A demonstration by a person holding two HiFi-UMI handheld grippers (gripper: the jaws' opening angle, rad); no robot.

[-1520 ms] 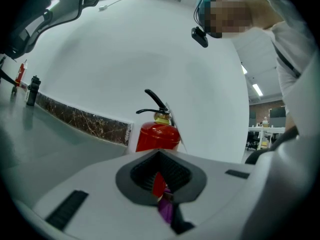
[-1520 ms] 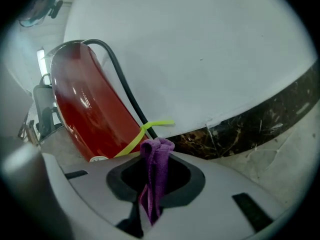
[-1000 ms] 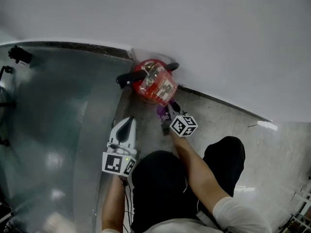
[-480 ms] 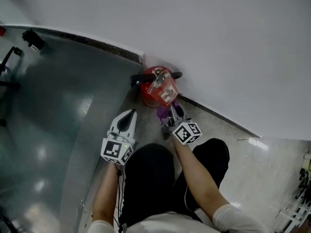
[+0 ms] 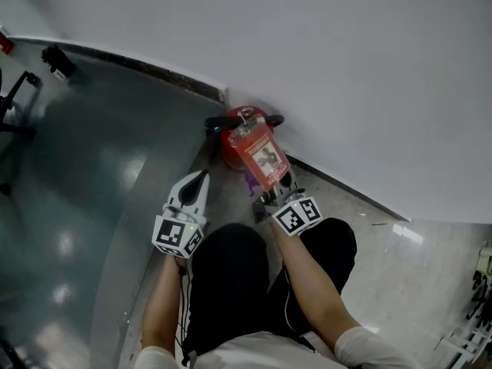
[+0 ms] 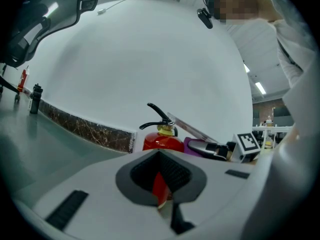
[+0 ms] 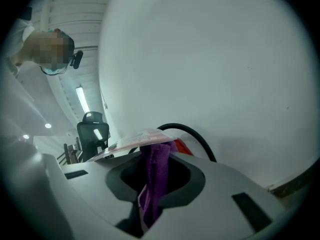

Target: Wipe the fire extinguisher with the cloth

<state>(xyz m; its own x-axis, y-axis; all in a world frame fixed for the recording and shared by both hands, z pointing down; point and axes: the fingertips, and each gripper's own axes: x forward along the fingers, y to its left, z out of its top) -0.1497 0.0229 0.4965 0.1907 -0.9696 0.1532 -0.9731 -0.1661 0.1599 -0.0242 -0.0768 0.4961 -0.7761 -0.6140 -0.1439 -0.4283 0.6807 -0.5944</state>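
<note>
The red fire extinguisher (image 5: 240, 139) stands on the floor against the white wall, black handle on top, and it also shows in the left gripper view (image 6: 163, 141). A plastic-sleeved tag (image 5: 264, 157) hangs from its neck and lies over my right gripper's tips. My right gripper (image 5: 270, 192) is shut on the purple cloth (image 7: 152, 180), which is pressed to the near side of the cylinder just under the tag (image 7: 131, 139). The extinguisher's black hose (image 7: 196, 136) arches beyond the cloth. My left gripper (image 5: 203, 176) is shut and holds nothing. It hovers left of the extinguisher, apart from it.
A dark marbled baseboard (image 5: 157, 73) runs along the wall's foot. An office chair's base (image 5: 14, 102) and a small black object (image 5: 58, 60) stand far left. The person's black-trousered knees (image 5: 231, 283) fill the near floor between the arms.
My right gripper has risen with the purple cloth up the extinguisher's side and now sits under the hanging tag. The left gripper has stayed beside the extinguisher, still shut.
</note>
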